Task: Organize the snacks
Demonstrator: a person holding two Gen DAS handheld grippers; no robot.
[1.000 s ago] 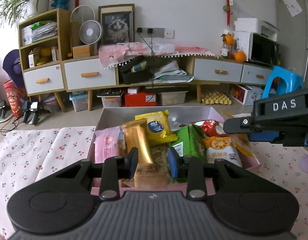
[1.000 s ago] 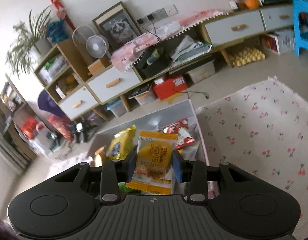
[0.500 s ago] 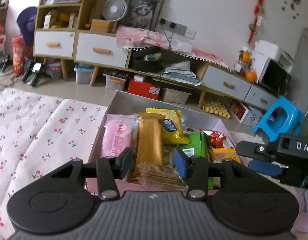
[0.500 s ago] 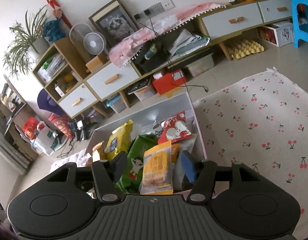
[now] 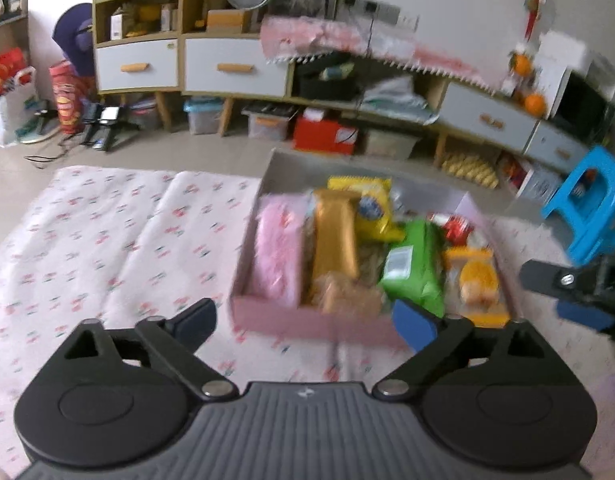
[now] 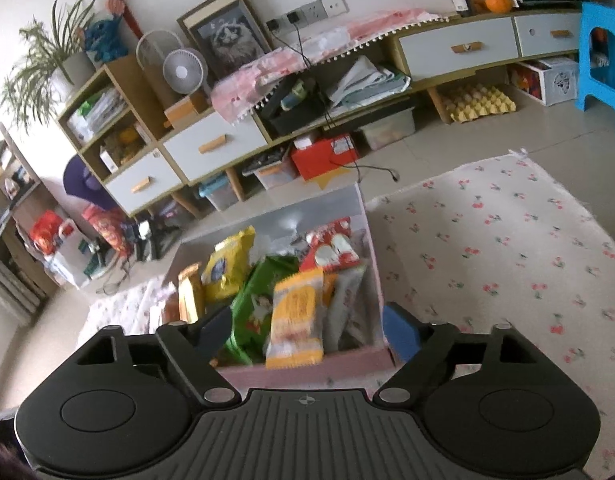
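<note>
We hold our left gripper [image 5: 305, 322] and right gripper [image 6: 307, 328] spread wide and empty before the pink box [image 5: 307, 326] on the cherry-print cloth [image 5: 107, 248], its snack packets [image 6: 295, 316] too blurred to read any label.

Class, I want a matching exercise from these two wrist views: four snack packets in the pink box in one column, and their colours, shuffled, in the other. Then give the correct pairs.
All four lie in the pink box.

Column A
1. Packet against the box's left wall
2. Long packet beside it
3. Packet with the white label
4. Packet standing at the near right, printed with biscuits

Column B
a. green
b. orange
c. pink
d. gold

Pairs: 1-c, 2-d, 3-a, 4-b
</note>
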